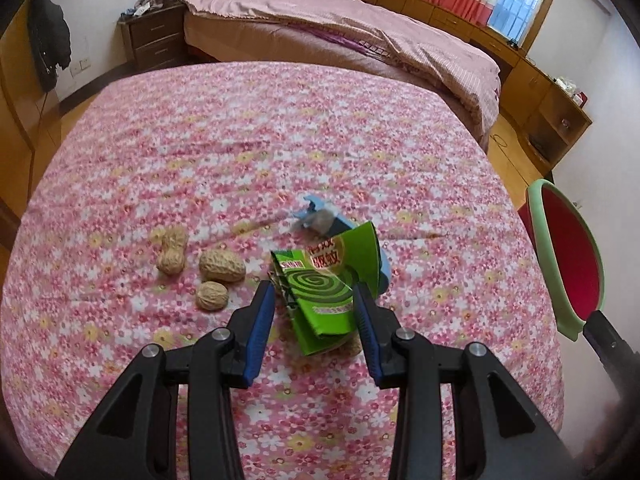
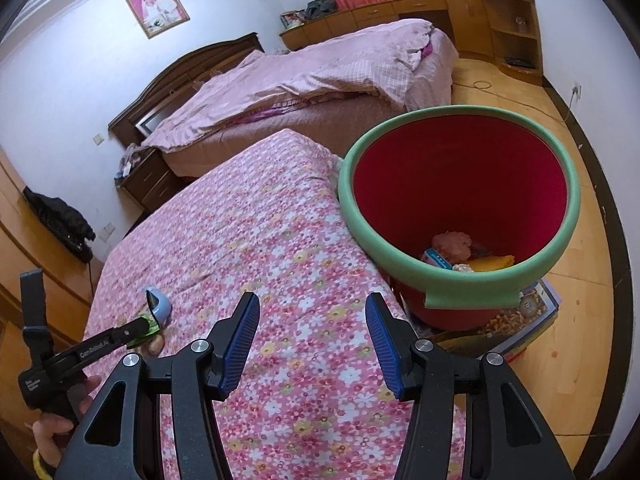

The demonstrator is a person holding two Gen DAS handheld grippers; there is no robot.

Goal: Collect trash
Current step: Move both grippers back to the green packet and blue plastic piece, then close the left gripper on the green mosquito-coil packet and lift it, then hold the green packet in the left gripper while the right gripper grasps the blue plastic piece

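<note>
The tablecloth [image 1: 240, 140] is pink, scattered with small white, red and yellow flowers. At the lower centre of the left wrist view, the crumpled mosquito-coil box [image 1: 332, 284] is bright green with a dark green spiral and a red-and-white label. Just above it lies a pale blue scrap [image 1: 316, 216]. To the left, the three peanuts [image 1: 208, 268] are tan. The bucket [image 2: 460, 184], at the right of the right wrist view, is red inside with a light green rim. Both grippers are black with blue pads [image 2: 240, 340]. The bed's quilt [image 1: 360, 20] is dusty pink.
</note>
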